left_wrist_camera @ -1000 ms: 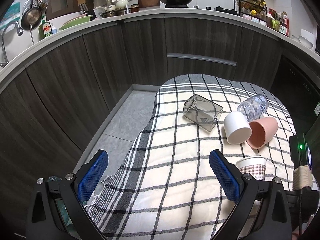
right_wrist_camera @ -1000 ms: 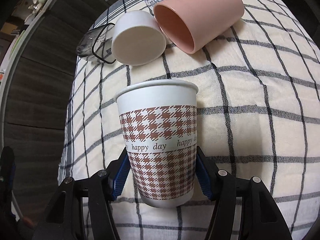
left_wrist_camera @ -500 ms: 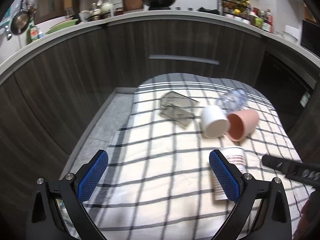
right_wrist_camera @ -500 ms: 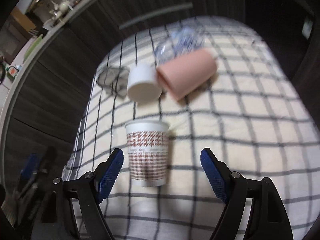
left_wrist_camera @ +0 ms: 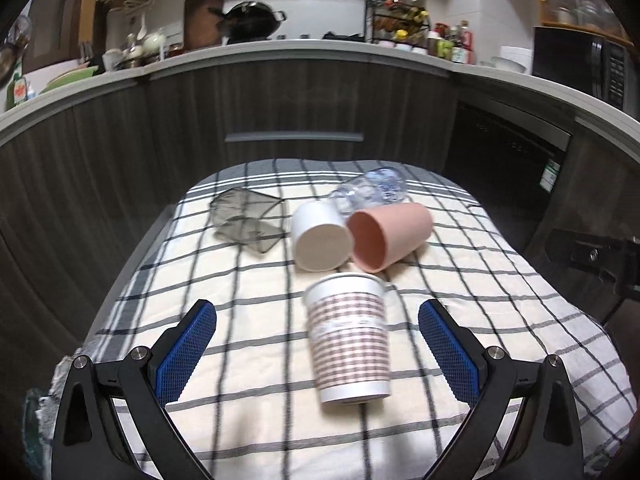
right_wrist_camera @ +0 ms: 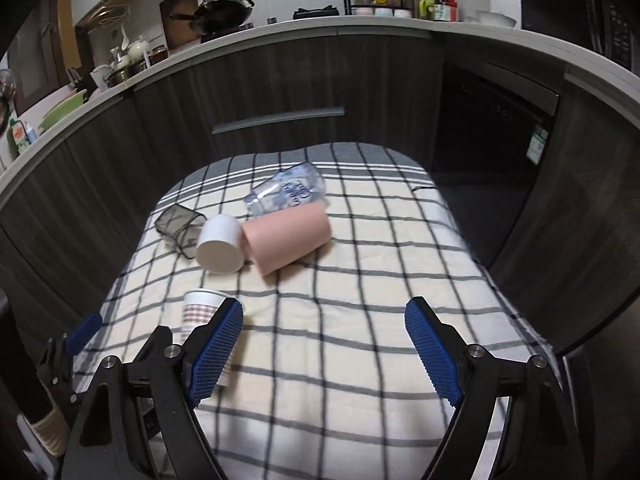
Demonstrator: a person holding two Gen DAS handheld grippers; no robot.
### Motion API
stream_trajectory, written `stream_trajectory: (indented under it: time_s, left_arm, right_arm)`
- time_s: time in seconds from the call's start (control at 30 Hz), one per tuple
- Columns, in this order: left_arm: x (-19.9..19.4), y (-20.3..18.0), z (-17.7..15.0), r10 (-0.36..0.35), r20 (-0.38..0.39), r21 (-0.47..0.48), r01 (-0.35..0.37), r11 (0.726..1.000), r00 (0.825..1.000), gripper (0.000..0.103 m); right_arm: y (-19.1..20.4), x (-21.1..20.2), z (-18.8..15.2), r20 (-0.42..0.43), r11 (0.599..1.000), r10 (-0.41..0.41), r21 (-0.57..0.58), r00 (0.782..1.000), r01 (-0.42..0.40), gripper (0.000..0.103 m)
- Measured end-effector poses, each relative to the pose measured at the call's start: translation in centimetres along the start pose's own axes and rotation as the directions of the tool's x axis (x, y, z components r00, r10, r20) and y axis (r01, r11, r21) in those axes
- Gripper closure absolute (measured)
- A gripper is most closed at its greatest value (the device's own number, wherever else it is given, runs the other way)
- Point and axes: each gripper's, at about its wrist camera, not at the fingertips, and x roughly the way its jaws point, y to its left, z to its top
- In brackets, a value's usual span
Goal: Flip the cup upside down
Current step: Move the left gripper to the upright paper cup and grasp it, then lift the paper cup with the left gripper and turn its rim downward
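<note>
Both wrist views look forward and slightly down over the checked cloth (left_wrist_camera: pixel 256 364) toward the kitchen cabinets (right_wrist_camera: pixel 280 76) — both show the patterned paper cup (left_wrist_camera: pixel 348 340), nearer in the left view.

Pink cup (left_wrist_camera: pixel 390 237), white cup (left_wrist_camera: pixel 320 236), glass tumbler (left_wrist_camera: pixel 248 220).

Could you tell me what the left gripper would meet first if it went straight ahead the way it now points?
Probably the houndstooth paper cup: it stands between the open left gripper fingers, right of centre. Behind it lie the white cup and pink cup. Depth is uncertain.
</note>
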Motion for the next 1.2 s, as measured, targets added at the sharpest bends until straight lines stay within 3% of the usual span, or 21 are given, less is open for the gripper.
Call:
stream_trajectory:
  time_s: [0.2,0.3,0.43,0.5,0.57,0.7,0.97,1.1,1.17,1.2]
  left_arm:
    - [2.1,-0.9,-1.9,0.031,-0.004,0.002,-0.031,1.0,1.0,0.0]
    - [3.5,-1.3,-3.0,0.005,-0.056,0.005,-0.005,1.0,0.998,0.001]
    - [4.0,-2.0,-3.6,-0.001,-0.053,0.023,0.002,1.0,0.999,0.006]
    - [4.4,-2.2,-3.9,-0.001,-0.063,0.022,0.003,1.0,0.998,0.012]
    - [4.8,-2.3,-4.2,-0.008,-0.087,0.023,0.01,1.0,0.996,0.029]
    - [5.3,-2.8,-4.6,-0.02,-0.117,0.041,0.026,0.999,0.993,0.045]
    - [4.9,-2.8,-4.1,-0.038,-0.128,0.056,0.046,0.997,0.991,0.045]
    - [4.9,-2.3,-1.9,-0.042,-0.256,0.047,0.056,0.997,0.966,0.045]
    - [5.1,-2.1,-0.6,-0.062,-0.357,0.042,0.082,0.996,0.932,0.045]
    - [5.1,-2.1,0.4,-0.057,-0.423,0.059,0.09,0.994,0.904,0.045]
  right_arm:
    - [-2.2,0.5,-0.7,-0.002,0.998,-0.031,0.053,1.0,0.031,0.02]
    - [-2.8,1.0,-1.0,-0.014,0.997,-0.041,0.069,0.999,0.041,0.02]
    - [-3.1,1.3,-1.1,-0.027,0.996,-0.047,0.078,0.999,0.049,0.02]
    - [-3.0,1.5,-1.2,-0.036,0.996,-0.048,0.078,0.998,0.05,0.02]
    - [-3.1,1.8,-1.3,-0.051,0.995,-0.047,0.085,0.998,0.051,0.02]
    - [-3.3,2.3,-1.5,-0.072,0.994,-0.047,0.097,0.996,0.054,0.02]
    - [-3.2,2.4,-1.5,-0.078,0.993,-0.037,0.105,0.996,0.046,0.02]
    - [-2.9,1.9,-0.7,-0.084,0.993,-0.014,0.118,0.996,0.024,0.02]
    - [-2.9,1.6,0.1,-0.094,0.991,0.008,0.137,0.995,0.005,0.02]
    - [-3.0,1.6,0.5,-0.1,0.989,0.023,0.15,0.995,-0.007,0.02]
